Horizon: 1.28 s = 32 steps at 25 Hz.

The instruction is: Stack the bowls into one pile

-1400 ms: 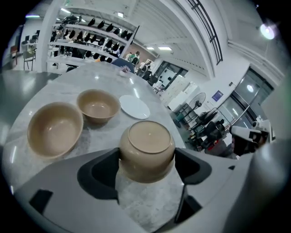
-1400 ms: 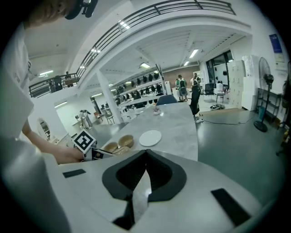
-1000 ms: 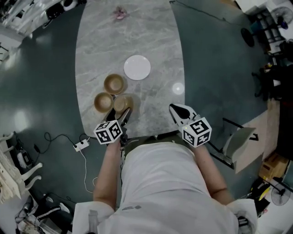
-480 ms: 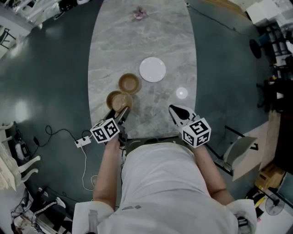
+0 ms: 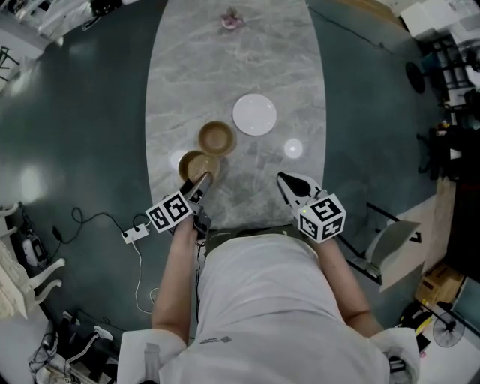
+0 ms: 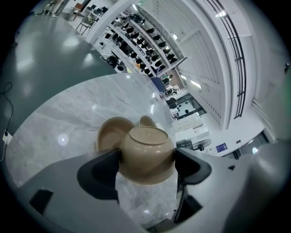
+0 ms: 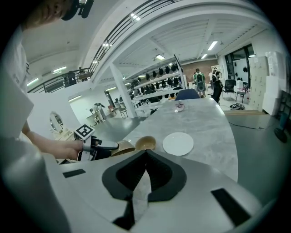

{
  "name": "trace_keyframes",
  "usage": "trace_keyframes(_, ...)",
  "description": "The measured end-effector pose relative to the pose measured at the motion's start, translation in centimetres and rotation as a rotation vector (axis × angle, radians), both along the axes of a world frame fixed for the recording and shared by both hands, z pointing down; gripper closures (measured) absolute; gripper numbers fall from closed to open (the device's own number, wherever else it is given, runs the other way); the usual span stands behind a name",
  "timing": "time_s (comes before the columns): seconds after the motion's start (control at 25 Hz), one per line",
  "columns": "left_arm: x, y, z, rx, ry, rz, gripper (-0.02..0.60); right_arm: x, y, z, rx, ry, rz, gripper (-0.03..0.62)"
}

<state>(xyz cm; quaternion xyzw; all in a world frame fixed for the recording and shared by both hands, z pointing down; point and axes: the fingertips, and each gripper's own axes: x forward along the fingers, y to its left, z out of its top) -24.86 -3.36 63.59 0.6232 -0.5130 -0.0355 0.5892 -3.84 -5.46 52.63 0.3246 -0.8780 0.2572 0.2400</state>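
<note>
Three tan bowls are on or over the grey marble table (image 5: pixel 240 67). My left gripper (image 5: pixel 201 182) (image 6: pixel 148 166) is shut on one bowl (image 6: pixel 148 154), tilted with its base toward the camera. It hangs right over a second bowl (image 6: pixel 108 134) (image 5: pixel 193 163) near the table's front left. A third bowl (image 5: pixel 217 138) (image 6: pixel 146 121) (image 7: pixel 145 142) stands farther back. In the right gripper view the held bowl (image 7: pixel 122 148) shows in the left gripper (image 7: pixel 102 148). My right gripper (image 5: pixel 289 182) (image 7: pixel 145 152) is shut and holds nothing, at the front right edge.
A white plate (image 5: pixel 254 114) (image 7: pixel 178 143) lies behind the bowls, right of the third bowl. A small pink thing (image 5: pixel 229 20) sits at the table's far end. On the floor lie a power strip (image 5: pixel 135 234) at left and a chair (image 5: pixel 390 232) at right.
The left gripper has carried its bowl leftward from beside the front-left bowl to over it. The right gripper has stayed in place. The head camera has shifted.
</note>
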Motion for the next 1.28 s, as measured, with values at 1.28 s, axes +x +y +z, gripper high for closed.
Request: trace_keyframes(1.28,-3.3,1.4,-2.7,0.064,0.025,-0.067,0.204,-3.4,0.3,-0.7,0.031,-0.011,-0.073,0.583)
